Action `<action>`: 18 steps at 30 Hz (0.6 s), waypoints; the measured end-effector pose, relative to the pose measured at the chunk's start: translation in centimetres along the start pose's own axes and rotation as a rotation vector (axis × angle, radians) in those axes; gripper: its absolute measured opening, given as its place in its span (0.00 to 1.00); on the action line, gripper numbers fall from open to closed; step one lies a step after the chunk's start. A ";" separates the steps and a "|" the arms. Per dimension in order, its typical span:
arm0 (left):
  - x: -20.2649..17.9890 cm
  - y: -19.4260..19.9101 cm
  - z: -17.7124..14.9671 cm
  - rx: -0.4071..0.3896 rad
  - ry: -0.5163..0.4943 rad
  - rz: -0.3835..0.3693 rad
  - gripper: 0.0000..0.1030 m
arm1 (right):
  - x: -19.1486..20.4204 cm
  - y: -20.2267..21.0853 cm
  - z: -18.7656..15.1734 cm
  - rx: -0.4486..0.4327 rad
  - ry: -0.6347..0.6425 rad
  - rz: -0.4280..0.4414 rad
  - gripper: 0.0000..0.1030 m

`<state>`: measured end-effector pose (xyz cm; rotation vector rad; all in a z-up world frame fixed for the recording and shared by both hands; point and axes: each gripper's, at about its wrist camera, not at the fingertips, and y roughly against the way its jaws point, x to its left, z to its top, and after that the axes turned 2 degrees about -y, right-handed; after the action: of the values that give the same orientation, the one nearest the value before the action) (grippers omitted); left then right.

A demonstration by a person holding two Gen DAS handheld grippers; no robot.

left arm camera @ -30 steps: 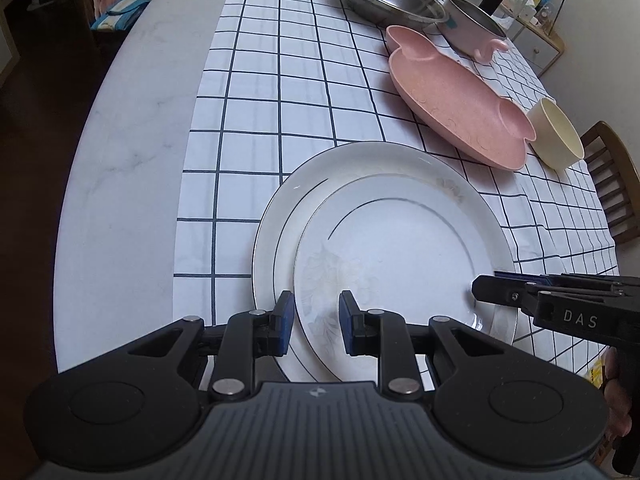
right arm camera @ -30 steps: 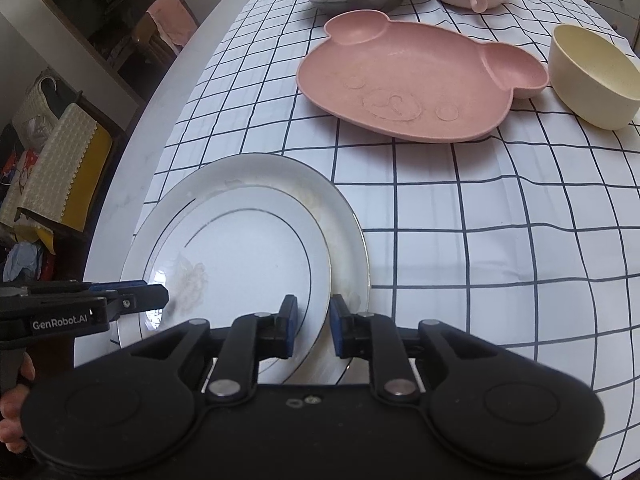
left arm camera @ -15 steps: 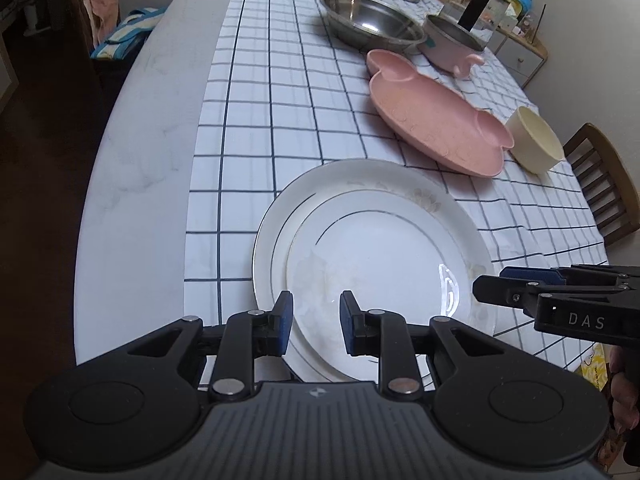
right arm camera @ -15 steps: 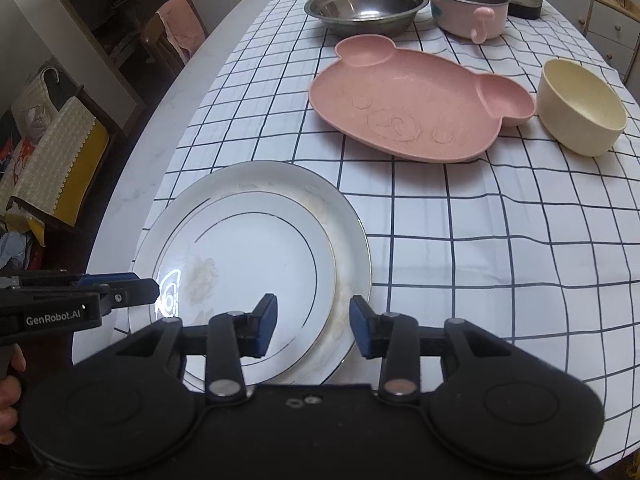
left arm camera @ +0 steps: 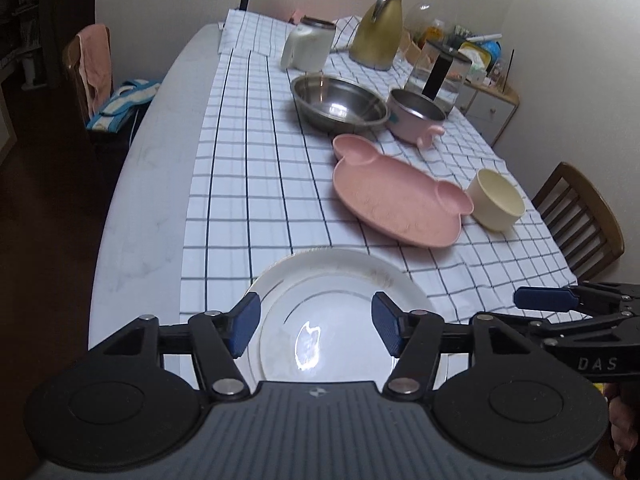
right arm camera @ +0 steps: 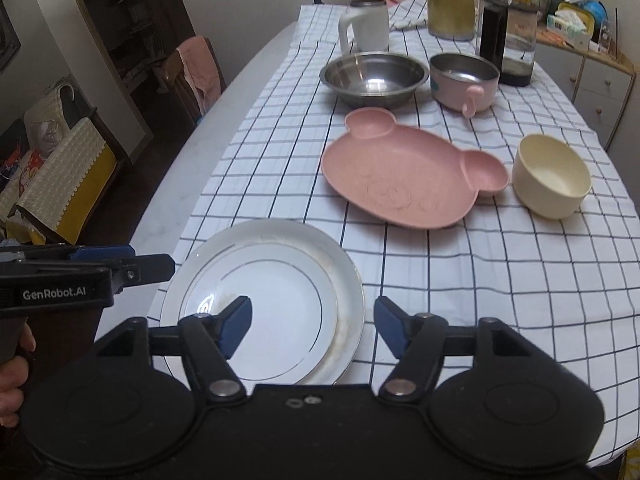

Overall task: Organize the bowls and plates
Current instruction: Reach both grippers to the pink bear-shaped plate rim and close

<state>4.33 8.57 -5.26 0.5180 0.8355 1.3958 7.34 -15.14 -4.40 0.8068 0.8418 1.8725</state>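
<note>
Two white plates are stacked already: the small plate sits inside the big plate at the near edge of the counter, on the checked cloth. Both hand-held grippers hang above that stack with nothing between their pads; the left hand-held gripper and the right hand-held gripper are each opening, released from the stack. Left to sort, by my reading: the pink plate at about 1 o'clock from the stack, the cream bowl just beside its ear at 2 o'clock, then the steel bowl at 12 o'clock and the pink pot just beside it, farther back. I judge the job roughly a third done; the bowls are not yet nested.
</note>
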 end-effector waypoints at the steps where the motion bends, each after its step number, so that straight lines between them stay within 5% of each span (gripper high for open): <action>1: -0.3 0.0 0.3 -0.013 -0.005 0.003 0.68 | -0.1 0.3 0.2 -0.011 0.002 -0.001 0.74; 7: -1.9 -1.3 3.1 -0.075 -0.043 0.022 0.76 | -1.7 1.5 1.7 -0.105 0.030 -0.068 1.00; 18: -4.2 -10.5 9.7 -0.040 -0.133 0.092 0.76 | -9.2 -2.8 5.7 -0.133 -0.078 -0.223 1.00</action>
<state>18.60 4.56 -6.32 0.6185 0.6822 1.4427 16.73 -21.22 -5.27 0.6706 0.7189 1.6702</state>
